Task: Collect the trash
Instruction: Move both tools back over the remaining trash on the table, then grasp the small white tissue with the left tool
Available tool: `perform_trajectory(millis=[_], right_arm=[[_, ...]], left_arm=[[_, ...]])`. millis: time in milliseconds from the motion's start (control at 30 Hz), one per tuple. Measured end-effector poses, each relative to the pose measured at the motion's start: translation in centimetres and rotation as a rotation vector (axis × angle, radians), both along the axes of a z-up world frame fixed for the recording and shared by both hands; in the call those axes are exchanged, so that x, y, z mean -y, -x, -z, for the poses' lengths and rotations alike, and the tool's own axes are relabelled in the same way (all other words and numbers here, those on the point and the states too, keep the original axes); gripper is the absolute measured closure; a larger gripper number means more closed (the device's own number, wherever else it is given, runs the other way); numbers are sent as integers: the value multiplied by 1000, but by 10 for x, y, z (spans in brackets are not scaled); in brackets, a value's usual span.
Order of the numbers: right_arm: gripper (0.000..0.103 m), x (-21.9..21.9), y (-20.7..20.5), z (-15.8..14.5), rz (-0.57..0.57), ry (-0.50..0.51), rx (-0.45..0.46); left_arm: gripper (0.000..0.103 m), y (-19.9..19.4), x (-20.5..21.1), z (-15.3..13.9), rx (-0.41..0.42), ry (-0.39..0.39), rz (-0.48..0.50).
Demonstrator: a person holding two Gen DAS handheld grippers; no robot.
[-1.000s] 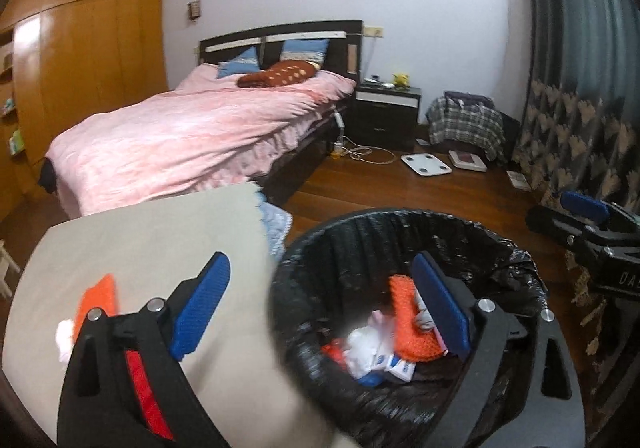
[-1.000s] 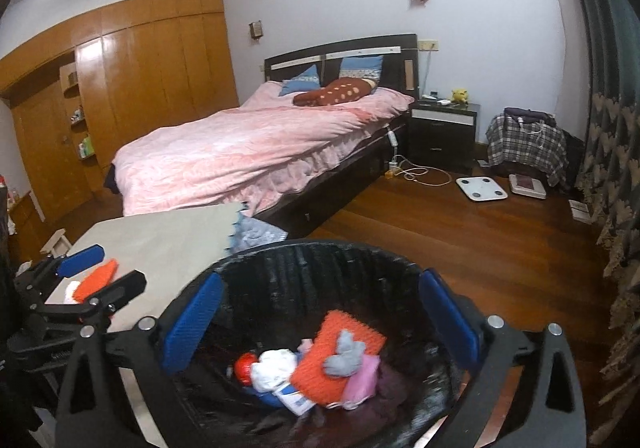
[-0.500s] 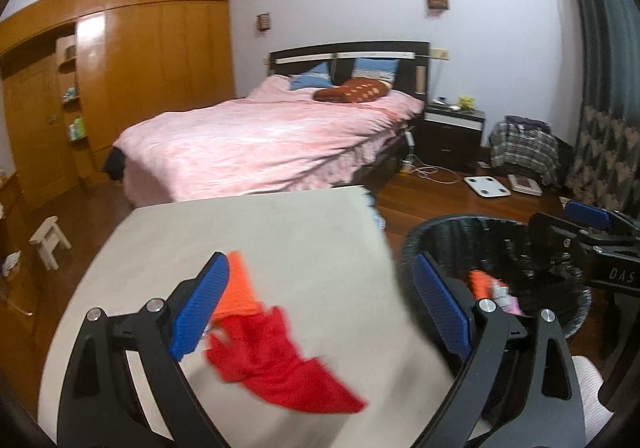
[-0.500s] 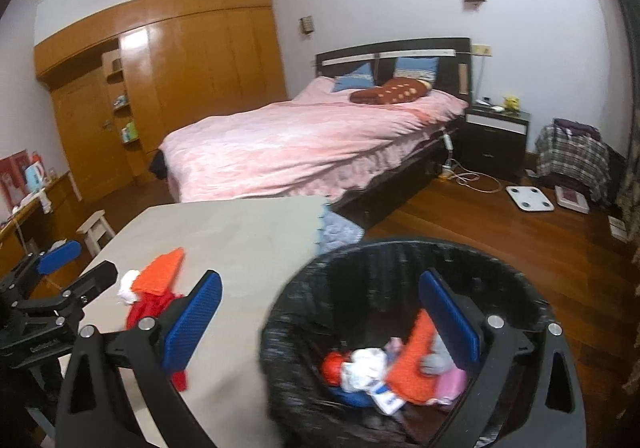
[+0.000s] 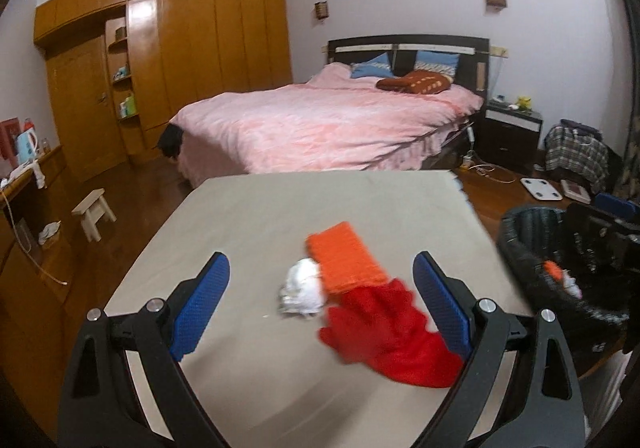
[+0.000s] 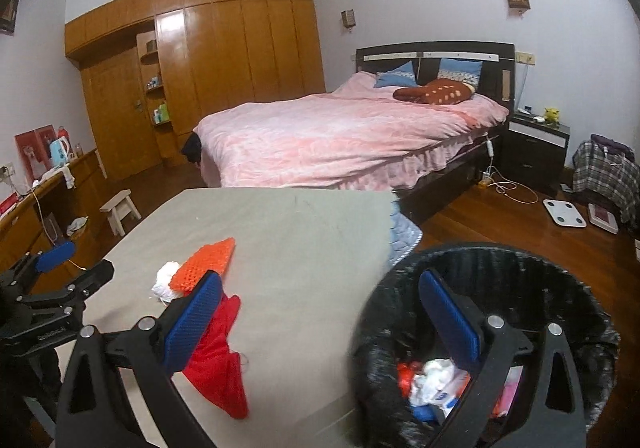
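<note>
On the beige table (image 5: 260,215) lie an orange knit piece (image 5: 344,258), a crumpled white wad (image 5: 302,288) and a red cloth (image 5: 394,344). My left gripper (image 5: 320,308) hovers open just above them, the wad and cloth between its blue pads. The same items show in the right wrist view: orange piece (image 6: 206,264), wad (image 6: 164,282), red cloth (image 6: 216,364). A black-lined trash bin (image 6: 500,268) stands right of the table, holding several scraps. My right gripper (image 6: 320,324) is open and empty, straddling the table edge and the bin rim.
A pink bed (image 5: 328,123) lies beyond the table, with a dark nightstand (image 5: 510,131) to its right. Wooden wardrobes (image 5: 172,59) line the left wall. A small stool (image 5: 94,213) and a white scale (image 5: 540,189) sit on the wood floor.
Both grippers swung left from over the bin toward the table. The left one now sits over the orange piece, wad and red cloth; the bin moved to the right edge.
</note>
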State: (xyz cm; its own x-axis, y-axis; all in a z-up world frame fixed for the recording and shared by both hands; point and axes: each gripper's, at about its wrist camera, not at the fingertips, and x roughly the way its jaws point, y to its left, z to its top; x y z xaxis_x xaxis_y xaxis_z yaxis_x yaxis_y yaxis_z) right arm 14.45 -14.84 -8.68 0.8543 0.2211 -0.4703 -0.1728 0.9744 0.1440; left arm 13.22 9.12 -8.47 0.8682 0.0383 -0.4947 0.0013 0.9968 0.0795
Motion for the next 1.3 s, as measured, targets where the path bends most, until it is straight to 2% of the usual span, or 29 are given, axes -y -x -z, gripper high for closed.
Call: perform_trajectory(millis=[233, 533, 733, 833, 933, 1000, 1033, 1100, 1133, 1300], right_arm=[[6, -22, -20, 17, -34, 17, -23], [6, -48, -44, 37, -73, 33, -47], [6, -54, -56, 44, -86, 39, -59], [6, -58, -60, 45, -94, 39, -60], [6, -62, -63, 46, -101, 40, -63], [6, -65, -64, 47, -109, 36, -65], [6, -67, -65, 47, -113, 37, -64], [6, -71, -66, 46, -121, 40, -60], [6, -73, -67, 45, -126, 41, -58], [6, -86, -72, 38, -153, 40, -43]], left_arm=[[13, -23, -23, 28, -48, 2, -43], [13, -57, -38, 61, -114, 22, -51], [22, -75, -41, 73, -150, 32, -42], [27, -81, -40, 79, -174, 43, -33], [37, -87, -39, 86, -210, 62, -13], [52, -90, -39, 89, -226, 76, 0], [57, -92, -39, 90, -233, 85, 8], [74, -93, -38, 91, -238, 100, 24], [78, -93, -37, 92, -235, 108, 33], [82, -87, -39, 86, -199, 121, 27]])
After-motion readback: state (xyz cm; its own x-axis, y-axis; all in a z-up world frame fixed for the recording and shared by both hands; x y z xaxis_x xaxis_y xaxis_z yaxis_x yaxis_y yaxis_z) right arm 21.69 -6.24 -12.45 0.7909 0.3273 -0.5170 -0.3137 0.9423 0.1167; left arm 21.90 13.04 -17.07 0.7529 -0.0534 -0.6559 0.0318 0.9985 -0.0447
